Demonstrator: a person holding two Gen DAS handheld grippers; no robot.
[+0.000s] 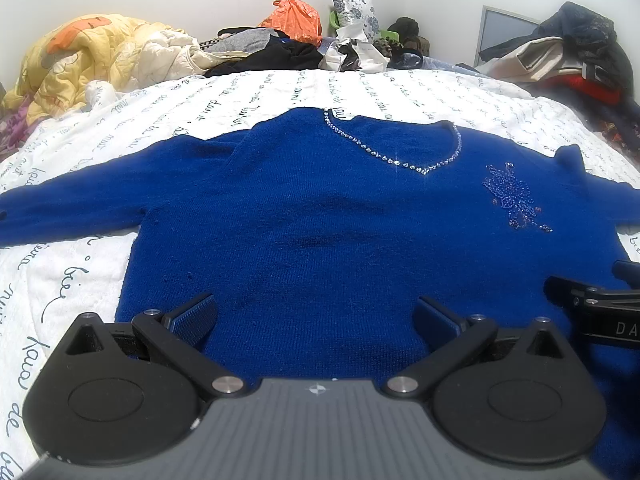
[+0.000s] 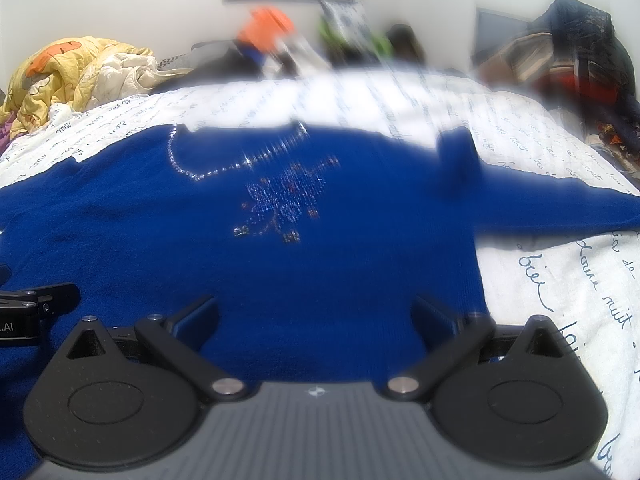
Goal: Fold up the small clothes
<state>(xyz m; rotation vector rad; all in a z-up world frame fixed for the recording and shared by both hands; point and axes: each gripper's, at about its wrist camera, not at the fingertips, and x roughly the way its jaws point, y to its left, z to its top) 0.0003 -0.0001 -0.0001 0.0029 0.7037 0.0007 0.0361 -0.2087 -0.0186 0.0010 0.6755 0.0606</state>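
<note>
A royal blue knit sweater point(image 1: 320, 216) lies flat, front up, on the bed, sleeves spread to both sides. It has a rhinestone V-neck trim point(image 1: 394, 158) and a beaded flower point(image 1: 512, 200). My left gripper point(image 1: 316, 316) is open and empty just above the sweater's lower hem, left of centre. My right gripper point(image 2: 316, 316) is open and empty above the hem on the right half of the sweater point(image 2: 280, 264), whose beaded flower point(image 2: 280, 204) lies ahead. Each gripper's body shows at the edge of the other's view.
The bed has a white cover with script writing point(image 1: 240, 100). A yellow quilt point(image 1: 88, 60) is heaped at the back left. Dark clothes, an orange bag point(image 1: 294, 20) and pillows lie along the back. A clothes pile point(image 1: 568, 60) sits at the back right.
</note>
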